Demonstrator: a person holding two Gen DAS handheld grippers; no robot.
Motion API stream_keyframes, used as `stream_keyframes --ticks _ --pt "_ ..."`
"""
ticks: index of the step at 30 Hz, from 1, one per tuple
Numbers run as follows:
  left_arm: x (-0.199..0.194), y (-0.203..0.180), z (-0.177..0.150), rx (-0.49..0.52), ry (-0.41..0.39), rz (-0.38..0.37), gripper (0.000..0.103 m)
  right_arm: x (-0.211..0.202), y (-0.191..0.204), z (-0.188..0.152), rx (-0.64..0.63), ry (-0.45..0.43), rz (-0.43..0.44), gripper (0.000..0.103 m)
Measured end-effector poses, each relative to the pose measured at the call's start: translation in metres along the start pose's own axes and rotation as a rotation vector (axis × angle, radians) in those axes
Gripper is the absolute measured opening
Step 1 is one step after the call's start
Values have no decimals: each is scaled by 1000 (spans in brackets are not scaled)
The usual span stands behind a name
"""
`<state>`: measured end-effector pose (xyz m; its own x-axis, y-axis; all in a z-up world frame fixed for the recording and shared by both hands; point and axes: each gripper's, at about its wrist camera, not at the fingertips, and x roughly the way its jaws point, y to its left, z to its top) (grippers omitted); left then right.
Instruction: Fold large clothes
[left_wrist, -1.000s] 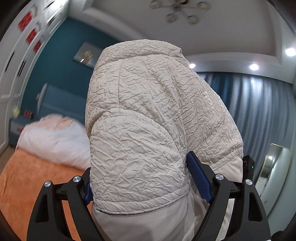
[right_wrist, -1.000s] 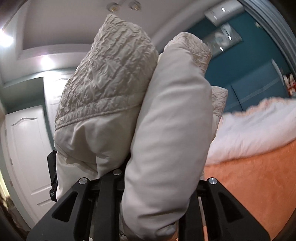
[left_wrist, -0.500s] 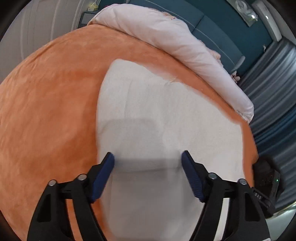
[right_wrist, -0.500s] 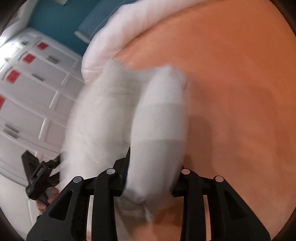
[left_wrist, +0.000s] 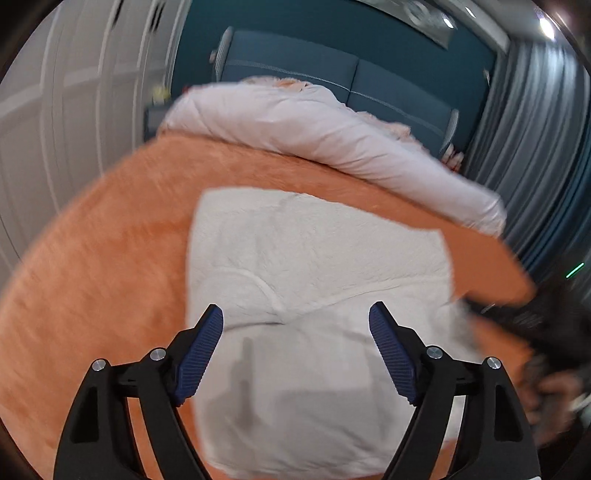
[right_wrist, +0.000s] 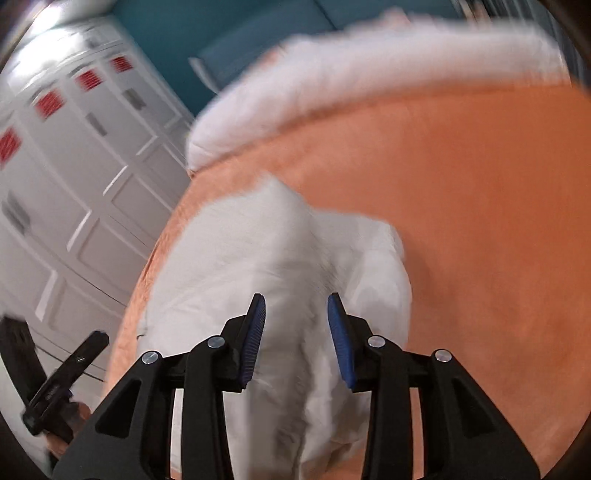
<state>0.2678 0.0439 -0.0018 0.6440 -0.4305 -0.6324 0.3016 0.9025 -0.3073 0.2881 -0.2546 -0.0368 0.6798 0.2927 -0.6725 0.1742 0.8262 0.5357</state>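
Orange bedspread (left_wrist: 92, 277) under folded white garment (left_wrist: 314, 266); left claw (left_wrist: 295, 325) spread, empty; right claw (right_wrist: 296, 314) parted, seemingly empty.

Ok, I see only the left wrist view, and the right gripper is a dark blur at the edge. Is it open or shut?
Observer: Open. In the right wrist view the right gripper has its jaws apart, with a ridge of the white garment running between them.
Operator: Is the garment flat on that side?
Observer: No. There it is bunched into a raised hump on the orange bedcover.
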Motion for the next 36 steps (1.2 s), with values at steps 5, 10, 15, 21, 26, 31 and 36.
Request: stream_keyframes --ticks 5,10,15,21,26,31,36 --pt "-3 23 3 -38 19 58 79 -19 -23 -43 55 -10 71 34" --pt "-2 39 -4 -39 31 97 83 -23 -14 -38 -4 -23 23 40" --pt "11 43 3 -133 60 30 83 40 -10 -24 -31 125 -18 7" --pt "19 17 2 -99 64 23 83 86 29 -9 -129 210 47 4" --pt "2 22 0 -92 46 43 85 -16 20 5 -62 -60 150 34" --pt "-4 26 -6 -158 53 58 85 19 35 9 1 88 221 71" --pt "-20 11 -6 -139 35 59 85 19 76 5 -101 33 266 8"
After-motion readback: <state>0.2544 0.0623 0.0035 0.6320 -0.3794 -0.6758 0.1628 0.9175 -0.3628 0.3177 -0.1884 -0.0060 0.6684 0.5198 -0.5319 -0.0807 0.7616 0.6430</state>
